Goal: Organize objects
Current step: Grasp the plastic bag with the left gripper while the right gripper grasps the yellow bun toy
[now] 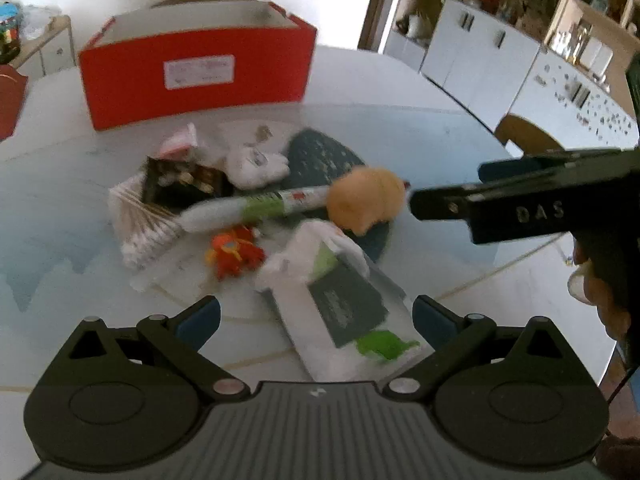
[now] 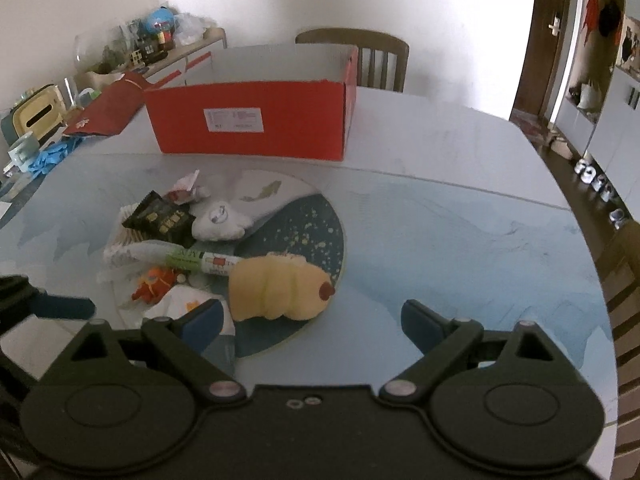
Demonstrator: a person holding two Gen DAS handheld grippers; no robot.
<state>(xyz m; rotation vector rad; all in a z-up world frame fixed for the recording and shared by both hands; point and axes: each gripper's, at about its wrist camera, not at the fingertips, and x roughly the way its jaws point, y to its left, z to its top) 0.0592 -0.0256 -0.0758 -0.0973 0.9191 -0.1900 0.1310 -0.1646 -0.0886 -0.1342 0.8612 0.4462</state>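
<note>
Going left to right, our left gripper point(image 1: 316, 320) hangs with its jaws wide apart and empty, over the flat white packet point(image 1: 344, 308) at the near edge of the pile. The white tube point(image 2: 192, 258) lies crosswise behind it. Our right gripper point(image 2: 312, 320), also spread and empty, sits nearest the yellow plush toy point(image 2: 276, 290), just ahead of its left finger; the red box point(image 2: 256, 120) waits beyond

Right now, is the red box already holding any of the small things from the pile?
No, in the right wrist view the red box looks empty inside, and the pile lies on the table in front of it.
</note>
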